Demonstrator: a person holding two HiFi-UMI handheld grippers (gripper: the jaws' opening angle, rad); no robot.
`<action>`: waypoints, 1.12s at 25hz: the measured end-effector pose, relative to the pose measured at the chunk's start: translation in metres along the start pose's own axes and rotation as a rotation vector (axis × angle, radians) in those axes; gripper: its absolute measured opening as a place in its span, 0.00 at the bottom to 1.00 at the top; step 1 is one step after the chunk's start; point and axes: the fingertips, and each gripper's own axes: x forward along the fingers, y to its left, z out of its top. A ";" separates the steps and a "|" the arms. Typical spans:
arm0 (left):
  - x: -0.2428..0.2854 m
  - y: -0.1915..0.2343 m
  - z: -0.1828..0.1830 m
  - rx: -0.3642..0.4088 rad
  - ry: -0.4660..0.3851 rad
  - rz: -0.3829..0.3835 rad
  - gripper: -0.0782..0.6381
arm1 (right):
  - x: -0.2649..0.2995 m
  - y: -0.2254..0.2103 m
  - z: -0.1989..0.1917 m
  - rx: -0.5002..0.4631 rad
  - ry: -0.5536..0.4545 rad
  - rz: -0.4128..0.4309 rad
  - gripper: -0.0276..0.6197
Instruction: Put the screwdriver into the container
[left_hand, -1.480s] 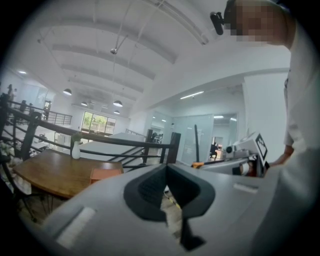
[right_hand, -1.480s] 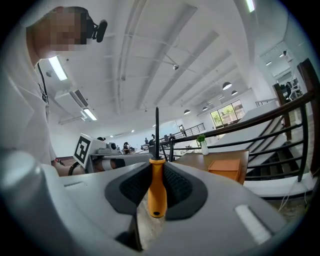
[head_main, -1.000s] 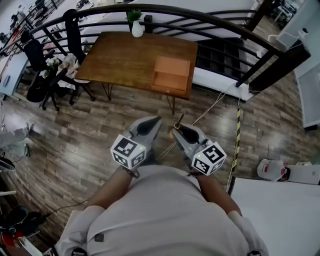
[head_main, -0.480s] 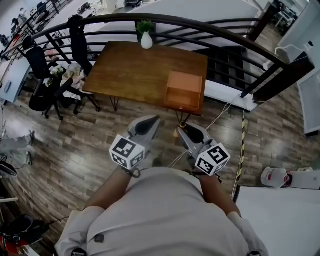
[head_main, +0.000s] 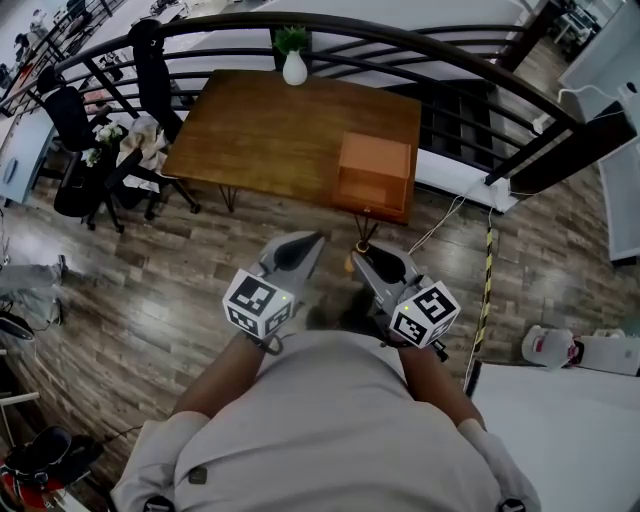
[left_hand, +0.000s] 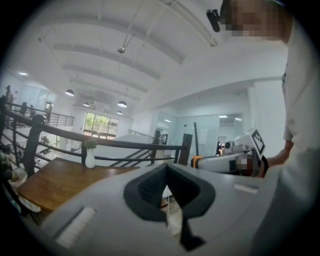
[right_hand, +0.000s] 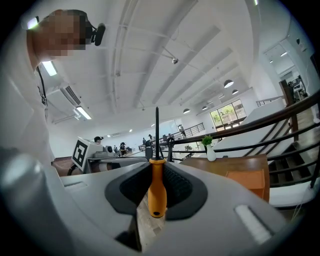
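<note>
The screwdriver (right_hand: 157, 187) has an orange handle and a dark shaft that stands straight up. My right gripper (right_hand: 157, 167) is shut on the handle. In the head view the right gripper (head_main: 362, 255) hovers over the wooden floor, just short of the table's near edge. The orange open container (head_main: 373, 170) sits on the right end of the brown table (head_main: 260, 130), ahead of the right gripper. The container (right_hand: 247, 181) also shows at the right of the right gripper view. My left gripper (head_main: 305, 243) is beside it, shut with nothing in it (left_hand: 166, 167).
A white vase with a plant (head_main: 294, 68) stands at the table's far edge. A dark curved railing (head_main: 450, 50) runs behind the table. Office chairs (head_main: 80, 130) stand left of it. A cable (head_main: 440, 210) lies on the floor, and a white surface (head_main: 560, 420) is at the lower right.
Both grippers and the person have moved forward toward the table together. The table's near edge and the container now lie closer to the gripper tips. The grip on the screwdriver is unchanged.
</note>
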 end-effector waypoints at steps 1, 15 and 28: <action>0.003 0.002 -0.001 -0.002 0.004 0.004 0.11 | 0.002 -0.003 -0.002 0.004 0.007 0.005 0.16; 0.073 0.007 -0.003 -0.028 0.030 0.011 0.11 | -0.008 -0.073 0.011 0.035 -0.001 0.020 0.16; 0.207 0.013 0.022 -0.017 0.023 0.000 0.11 | -0.028 -0.195 0.059 0.011 -0.011 0.021 0.16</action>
